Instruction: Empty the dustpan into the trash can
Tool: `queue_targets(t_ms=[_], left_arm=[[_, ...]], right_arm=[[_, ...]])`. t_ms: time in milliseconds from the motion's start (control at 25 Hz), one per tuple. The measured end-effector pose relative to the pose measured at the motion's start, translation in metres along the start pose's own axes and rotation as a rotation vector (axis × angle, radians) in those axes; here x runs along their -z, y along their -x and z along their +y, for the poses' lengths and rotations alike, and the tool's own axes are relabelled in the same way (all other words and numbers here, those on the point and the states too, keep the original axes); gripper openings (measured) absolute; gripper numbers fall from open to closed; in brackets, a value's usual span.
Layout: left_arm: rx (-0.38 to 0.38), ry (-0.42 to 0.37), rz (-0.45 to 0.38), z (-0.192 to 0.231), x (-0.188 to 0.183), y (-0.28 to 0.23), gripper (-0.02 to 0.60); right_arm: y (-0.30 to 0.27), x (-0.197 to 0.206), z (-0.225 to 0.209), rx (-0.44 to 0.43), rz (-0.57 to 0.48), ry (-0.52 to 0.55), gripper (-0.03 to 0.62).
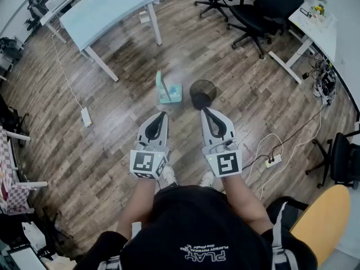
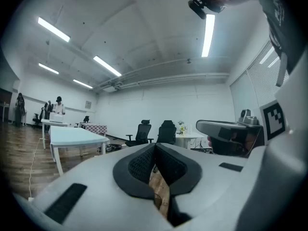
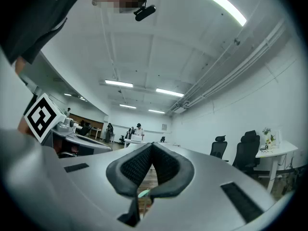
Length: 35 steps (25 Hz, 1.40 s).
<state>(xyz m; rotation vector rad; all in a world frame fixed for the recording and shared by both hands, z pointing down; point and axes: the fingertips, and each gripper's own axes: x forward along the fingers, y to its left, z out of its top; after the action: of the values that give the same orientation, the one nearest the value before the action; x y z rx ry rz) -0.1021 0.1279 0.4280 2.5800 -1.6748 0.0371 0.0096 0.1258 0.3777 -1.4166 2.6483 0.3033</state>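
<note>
Left gripper and right gripper: both jaw pairs pressed together, nothing held, side by side. Teal dustpan stands on wood floor ahead, just left of black mesh trash can

Bright overhead light; fisheye-warped edges

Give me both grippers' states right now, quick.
Left gripper: closed, holding nothing.
Right gripper: closed, holding nothing.
</note>
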Motion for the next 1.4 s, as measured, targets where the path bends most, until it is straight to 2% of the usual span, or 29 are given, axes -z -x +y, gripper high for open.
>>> queue_targets(t_ms=[360, 520, 680, 800, 1160, 1400], left_arm=[[0.012, -0.076, -0.011, 0.003, -0.003, 0.007, 0.023], [0.006, -0.071, -0.020, -0.003, -0.003, 0.004, 0.023], [0.004, -0.069, -0.013, -0.019, -0.002, 0.000, 0.023], [-0.008, -0.069, -0.003, -0.032, 0.002, -0.001, 0.023], [-0.042, -0.093, 0.015, -0.069, 0.010, -0.003, 0.023], [-0.062, -0.076, 0.025, -0.067, 0.013, -0.004, 0.023]], right_arm=[[-0.001, 0.002, 0.006, 0.017, 0.003, -0.058, 0.022], [0.017, 0.001, -0.007, 0.036, -0.013, -0.085, 0.023], [0.036, 0.015, -0.028, 0.052, 0.040, -0.021, 0.023], [0.048, 0.021, -0.039, 0.056, 0.050, -0.020, 0.023], [0.070, 0.032, -0.065, 0.035, 0.055, -0.058, 0.023], [0.064, 0.037, -0.067, 0.010, 0.078, -0.050, 0.023]])
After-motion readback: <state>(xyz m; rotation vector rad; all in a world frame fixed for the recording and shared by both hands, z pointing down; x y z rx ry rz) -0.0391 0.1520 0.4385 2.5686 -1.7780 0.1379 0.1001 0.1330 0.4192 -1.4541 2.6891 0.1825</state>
